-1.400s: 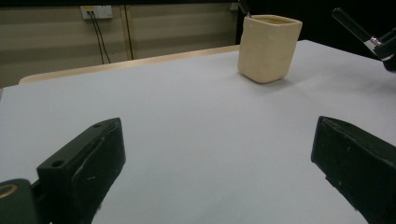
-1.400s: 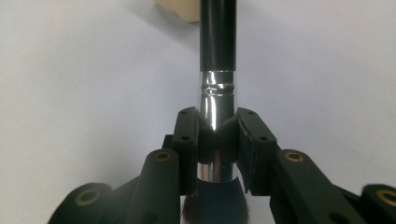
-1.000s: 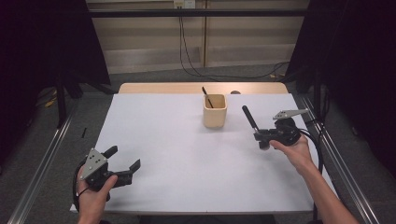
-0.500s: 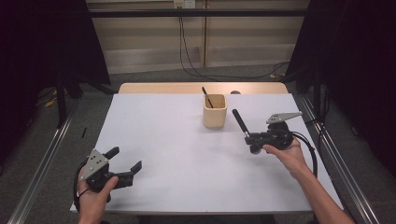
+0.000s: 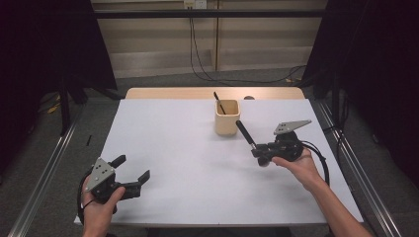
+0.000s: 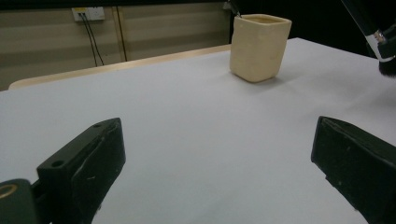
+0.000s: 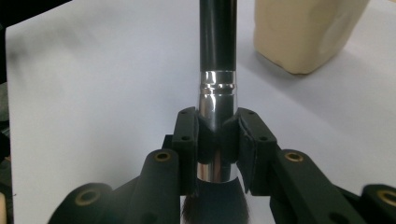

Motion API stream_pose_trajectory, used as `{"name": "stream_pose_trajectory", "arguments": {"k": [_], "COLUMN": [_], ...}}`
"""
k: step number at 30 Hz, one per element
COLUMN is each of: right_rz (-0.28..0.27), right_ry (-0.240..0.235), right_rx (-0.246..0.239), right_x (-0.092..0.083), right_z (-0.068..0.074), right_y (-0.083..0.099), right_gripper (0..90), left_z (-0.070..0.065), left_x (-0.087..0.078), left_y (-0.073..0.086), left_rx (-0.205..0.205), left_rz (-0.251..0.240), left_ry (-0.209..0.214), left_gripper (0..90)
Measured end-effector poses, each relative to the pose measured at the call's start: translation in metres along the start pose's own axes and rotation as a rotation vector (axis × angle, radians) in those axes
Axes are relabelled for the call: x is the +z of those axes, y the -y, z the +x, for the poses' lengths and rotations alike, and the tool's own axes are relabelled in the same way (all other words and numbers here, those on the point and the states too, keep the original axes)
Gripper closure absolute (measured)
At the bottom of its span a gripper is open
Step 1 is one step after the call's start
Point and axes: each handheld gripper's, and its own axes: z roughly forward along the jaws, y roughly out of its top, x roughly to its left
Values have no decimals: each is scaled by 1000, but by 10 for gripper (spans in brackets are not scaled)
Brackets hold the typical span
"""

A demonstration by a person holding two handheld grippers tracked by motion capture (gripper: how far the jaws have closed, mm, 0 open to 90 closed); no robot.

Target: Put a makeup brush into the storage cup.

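— High view first: what have you got on the worktop (image 5: 197, 163)?

— I see my right gripper (image 5: 258, 152) held out over the white sheet, right of centre, with a makeup brush (image 5: 245, 135) clamped in it. The black handle slants up and away toward a cream square cup (image 5: 227, 117) that stands near the far edge. The handle's tip sits just beside the cup's near right corner; I cannot tell whether it touches.

— How is the grip?

— In the right gripper view my fingers (image 7: 187, 140) are closed tight on the brush's silver collar (image 7: 215, 109), one pad on each side. The dark bristles (image 7: 217, 205) point back toward the camera, below the pads, and the handle runs straight ahead. The cup (image 7: 303, 32) is at the upper right of that view, close ahead of the brush.

— Anything in the cup?

— A thin dark stick (image 5: 219, 102) leans inside it, poking out over the rim at the far left.

— And your left side?

— My left gripper (image 5: 132, 179) sits low at the near left corner of the worktop, well apart from the cup. In the left gripper view its fingers (image 6: 88, 163) stand wide open with nothing but bare white sheet between them. The cup (image 6: 259, 46) shows far ahead, and the brush's collar (image 6: 379, 44) comes in at the top right edge.
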Motion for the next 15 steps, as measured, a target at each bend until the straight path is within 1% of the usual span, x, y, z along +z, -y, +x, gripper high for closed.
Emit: {"name": "stream_pose_trajectory", "arguments": {"k": [1,3,8,11,15], "right_rz": [2,5,27,44,63], "right_ry": [-6,-17,-50,-66,-88], "right_rx": [-5,-17,-32,-35,-52], "right_x": [1,2,10,15,22], "right_z": [2,6,16,20,26], "right_y": [-1,-3,-7,-8,-11], "right_gripper": [711,712,712,711,711], "left_z": [0,0,-2,-2,-3], "left_x": [0,0,2,1,3], "left_y": [1,1,-1,-1,-1], "left_rx": [-8,-10,-4,-9,1], "left_rz": [1,2,12,9,14], "left_ry": [-5,-4,20,15,34], "left_gripper": [29,29,30,30,30]}}
